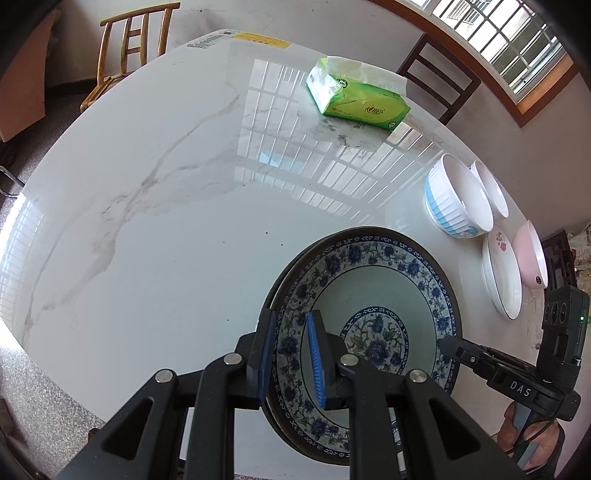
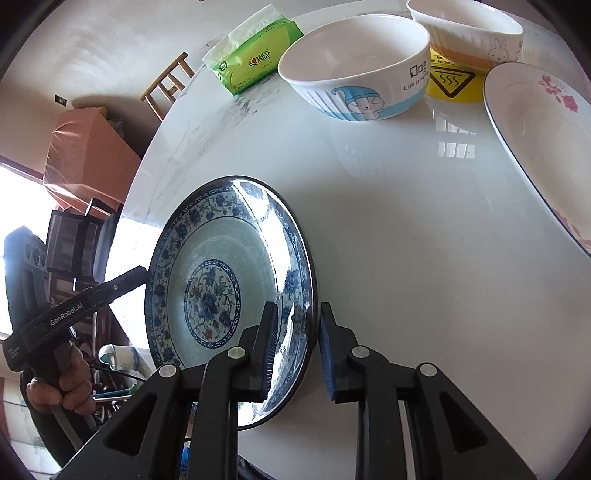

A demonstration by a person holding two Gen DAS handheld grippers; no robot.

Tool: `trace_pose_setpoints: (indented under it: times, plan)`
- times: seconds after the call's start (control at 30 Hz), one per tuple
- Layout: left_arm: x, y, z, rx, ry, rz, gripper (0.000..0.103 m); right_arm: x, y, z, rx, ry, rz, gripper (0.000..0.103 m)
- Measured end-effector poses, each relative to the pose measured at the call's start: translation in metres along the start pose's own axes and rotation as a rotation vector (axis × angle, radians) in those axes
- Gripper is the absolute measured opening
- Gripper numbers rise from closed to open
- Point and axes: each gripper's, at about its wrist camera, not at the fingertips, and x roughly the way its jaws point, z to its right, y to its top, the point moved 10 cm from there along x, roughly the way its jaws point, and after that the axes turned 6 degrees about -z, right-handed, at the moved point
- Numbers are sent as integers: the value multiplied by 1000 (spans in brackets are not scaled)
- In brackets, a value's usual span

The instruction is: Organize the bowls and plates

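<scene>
A blue-and-white floral plate (image 1: 373, 295) (image 2: 218, 266) is held between both grippers over the white marble table (image 1: 166, 221). My left gripper (image 1: 293, 354) has its blue pads on either side of the plate's left rim. My right gripper (image 2: 297, 350) straddles the opposite rim, and it also shows in the left wrist view (image 1: 448, 345). A blue-banded bowl (image 1: 456, 199) (image 2: 354, 62), a second bowl (image 1: 493, 188) (image 2: 469, 33), a white flowered plate (image 1: 500, 273) (image 2: 546, 147) and a pink bowl (image 1: 532, 258) stand at the right.
A green tissue pack (image 1: 358, 96) (image 2: 255, 62) lies at the table's far side. Wooden chairs (image 1: 125, 51) stand behind the table. A yellow warning sticker (image 2: 452, 81) sits by the bowls. The table edge runs close along the near side.
</scene>
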Motion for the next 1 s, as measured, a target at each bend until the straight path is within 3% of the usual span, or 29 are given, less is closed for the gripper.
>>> trace_pose_setpoints:
  times: [0.23,0.47,1.0]
  plan:
    - [0,-1,8,5,-1,-2,19,-6,1,1,-7,9,16,22]
    - [-3,4,45,7,-100,-2,19,-30,-2,25,31,18,56,22]
    - [32,-6,167,90,-200,-77,21,-133,-20,156,238,-79,268,22]
